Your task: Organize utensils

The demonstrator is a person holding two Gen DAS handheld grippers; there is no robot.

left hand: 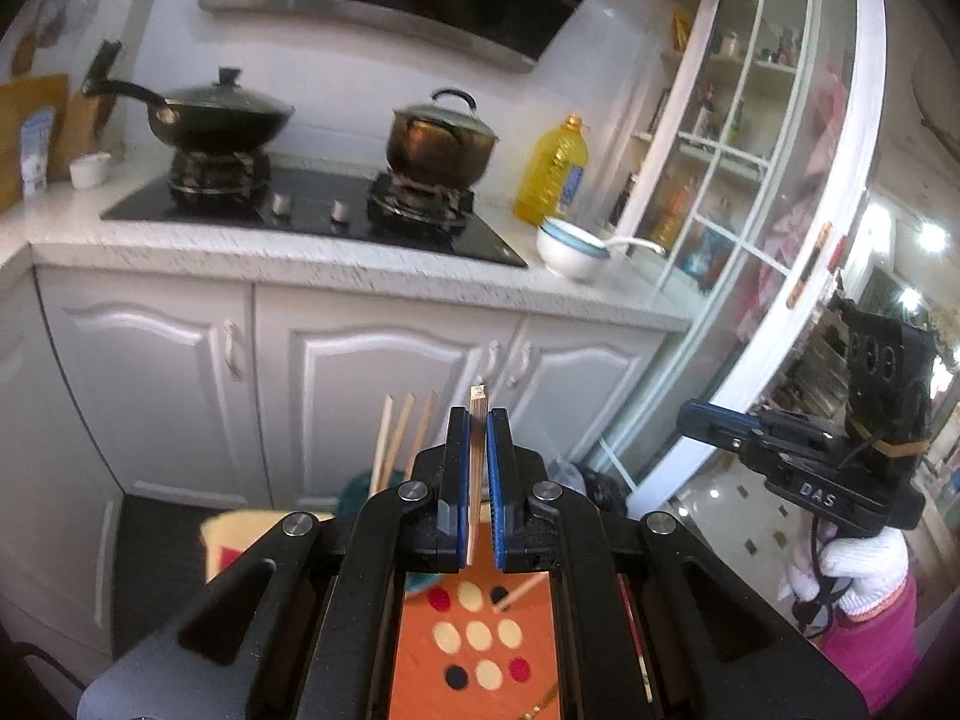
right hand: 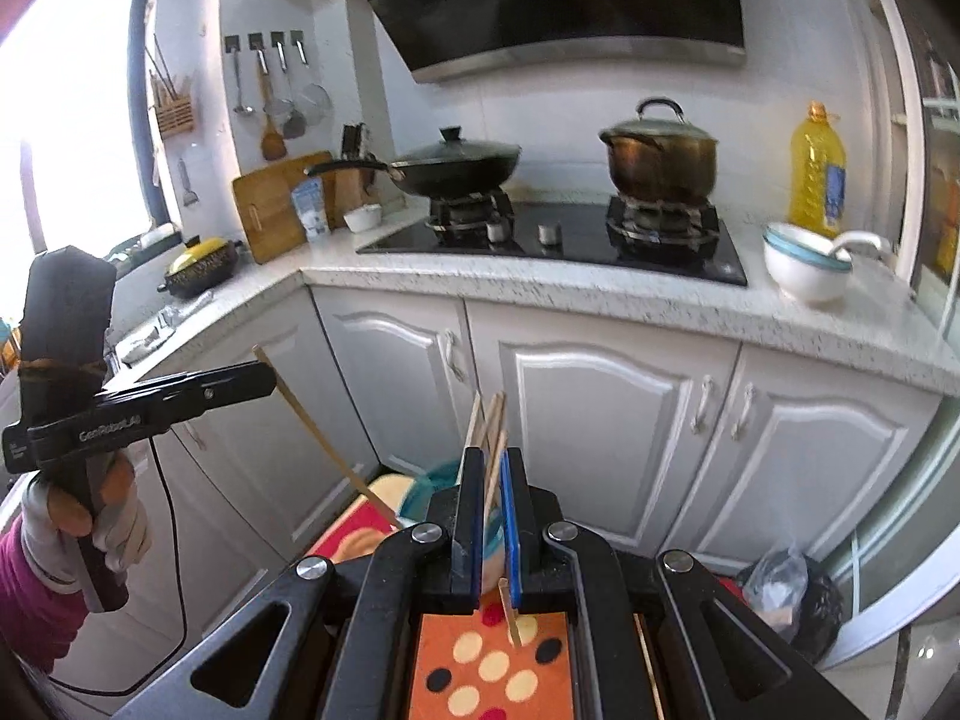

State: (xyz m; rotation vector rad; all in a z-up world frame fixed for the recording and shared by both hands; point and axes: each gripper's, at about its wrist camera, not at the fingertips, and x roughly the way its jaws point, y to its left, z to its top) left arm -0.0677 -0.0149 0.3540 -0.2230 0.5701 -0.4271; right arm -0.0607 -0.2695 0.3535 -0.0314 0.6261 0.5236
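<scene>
Clamped between the blue pads of the left tool (left hand: 478, 420), one chopstick (left hand: 477, 468) stands upright, its tip just above the fingertips. Beside it, the right tool (right hand: 493, 456) grips another chopstick (right hand: 495, 468) the same way, above a dotted orange mat (right hand: 492, 666), below the worktop (right hand: 600, 294) edge.

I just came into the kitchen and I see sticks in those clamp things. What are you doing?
A person in white gloves holds a gripper in each hand. The left gripper is shut on one chopstick, and the right gripper is shut on another chopstick. More chopsticks stick up from a teal container down near the spotted mat. On the counter a white bowl with a spoon sits untouched beside the stove.
</scene>
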